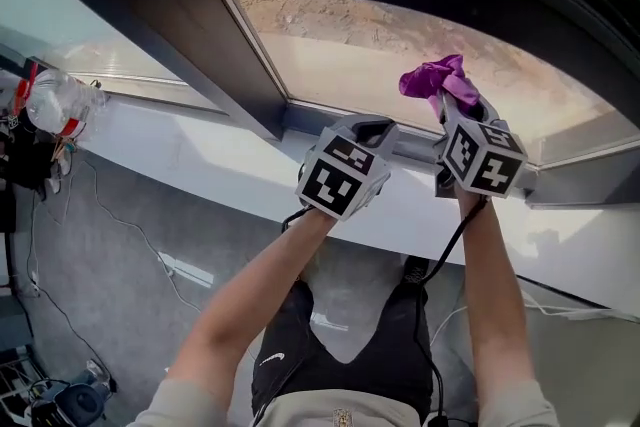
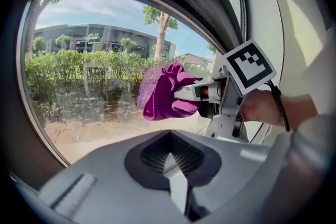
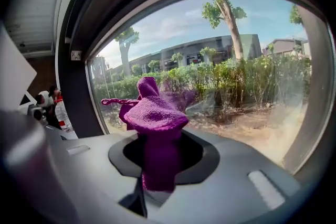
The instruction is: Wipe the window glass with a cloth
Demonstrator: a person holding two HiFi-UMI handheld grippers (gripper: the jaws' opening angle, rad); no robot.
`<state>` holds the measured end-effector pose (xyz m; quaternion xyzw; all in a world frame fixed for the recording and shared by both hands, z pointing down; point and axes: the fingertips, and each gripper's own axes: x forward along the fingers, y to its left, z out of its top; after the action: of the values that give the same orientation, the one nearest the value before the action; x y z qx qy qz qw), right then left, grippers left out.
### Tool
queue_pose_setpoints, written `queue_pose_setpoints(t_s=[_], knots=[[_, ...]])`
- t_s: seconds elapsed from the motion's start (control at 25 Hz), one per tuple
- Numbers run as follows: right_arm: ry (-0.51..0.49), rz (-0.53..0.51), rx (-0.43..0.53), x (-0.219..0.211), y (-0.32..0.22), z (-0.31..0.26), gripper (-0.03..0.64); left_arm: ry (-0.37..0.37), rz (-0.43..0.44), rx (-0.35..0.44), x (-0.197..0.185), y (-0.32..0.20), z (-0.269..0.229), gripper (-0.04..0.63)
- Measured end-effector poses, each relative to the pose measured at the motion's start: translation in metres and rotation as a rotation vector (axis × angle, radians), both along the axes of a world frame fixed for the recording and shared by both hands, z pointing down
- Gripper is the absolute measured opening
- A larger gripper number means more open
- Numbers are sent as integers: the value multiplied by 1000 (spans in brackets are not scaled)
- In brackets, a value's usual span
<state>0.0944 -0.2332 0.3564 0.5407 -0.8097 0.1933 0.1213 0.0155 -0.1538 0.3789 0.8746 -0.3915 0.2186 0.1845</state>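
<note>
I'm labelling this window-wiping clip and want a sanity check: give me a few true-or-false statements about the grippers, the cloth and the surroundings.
1. The right gripper is shut on the purple knitted cloth. True.
2. The left gripper holds a second cloth. False: its jaws are together with nothing between them.
3. A clear plastic bottle sits to the person's right. False: it is at the left.
4. Trees and a hedge show through the window glass. True.
</note>
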Motion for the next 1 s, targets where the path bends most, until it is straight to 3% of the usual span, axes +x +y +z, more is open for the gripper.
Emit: queue_pose_setpoints(t_s=[0.24,0.56,0.84,1.0], knots=[[-38,-10,112,-2,-5,-74,129,2,8,53,5,-5,-46,0],[-65,-3,287,10,-3,-162,129,30,20,63,27,-1,-75,0],[-70,-11,331,45,-7,-162,129,17,-30,64,47,-4,-63,0],[3,-59,405,51,-2,-149,127,4,-83,15,54,4,-28,0]])
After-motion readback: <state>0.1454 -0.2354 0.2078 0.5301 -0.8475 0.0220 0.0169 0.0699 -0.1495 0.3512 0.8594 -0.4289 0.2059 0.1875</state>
